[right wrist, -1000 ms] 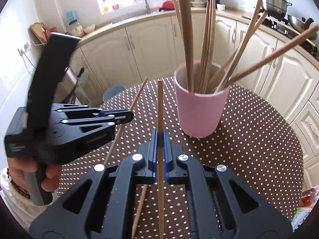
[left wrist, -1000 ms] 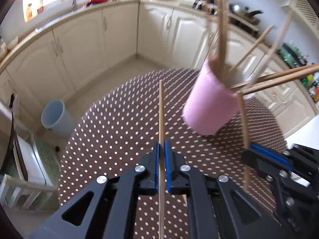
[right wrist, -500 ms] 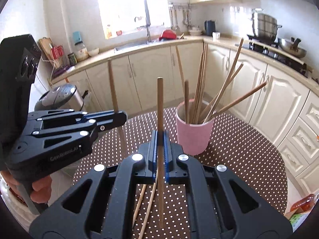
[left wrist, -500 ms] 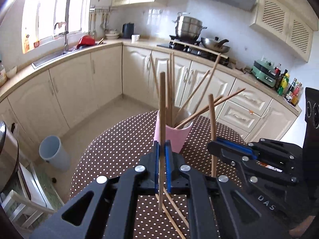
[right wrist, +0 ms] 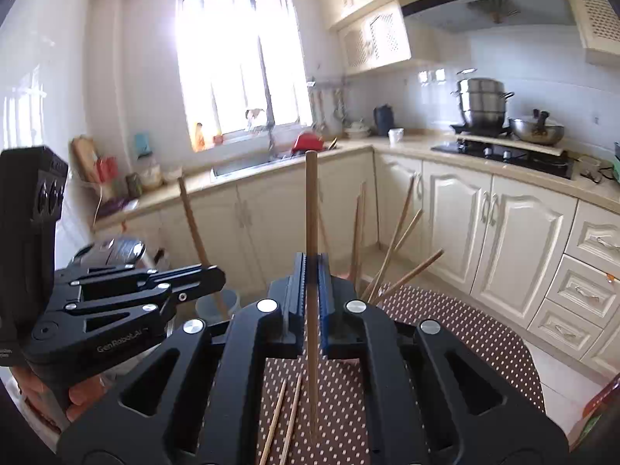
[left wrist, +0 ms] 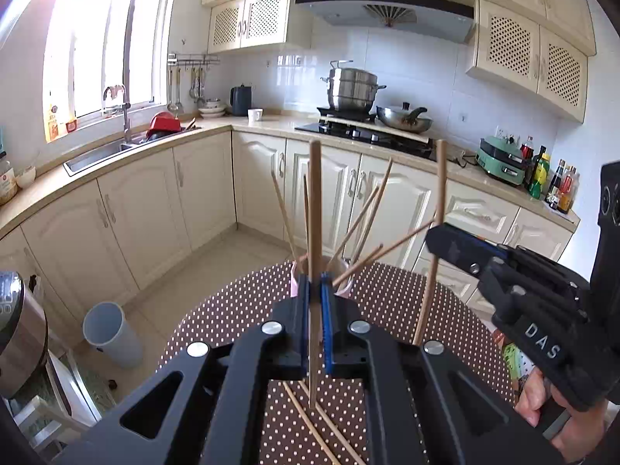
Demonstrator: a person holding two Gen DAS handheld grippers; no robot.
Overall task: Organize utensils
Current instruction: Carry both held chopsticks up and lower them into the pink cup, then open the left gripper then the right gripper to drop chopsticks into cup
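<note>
Chopstick, left: one wooden chopstick stood nearly upright, clamped between the closed jaws of the left gripper, thick end up, thin end hanging below the jaws.
Chopstick, right: a second chopstick was pinched the same way in the right gripper, also near vertical; in the left view it leaned slightly.
Cup: the pink cup sat on the table straight ahead of and below both grippers, mostly behind the left jaws, only slivers of rim showing.
Cup contents: several chopsticks fanned out of it, leaning away from its centre.
Key relation: each held stick's long axis ran up-down, roughly in line with the cup's opening; the cup lay forward and down from both tips. Judged from the left view, the left gripper seemed more squarely lined up with the cup; which was nearer I could not tell.
Loose sticks: two thin chopsticks lay flat on the table, on the near side of the cup, under the grippers.
Hidden: cup body and mouth in the right view were blocked by the jaws; free room inside the cup could not be made out.
Hands: part of a hand showed on the right gripper's handle.
</note>
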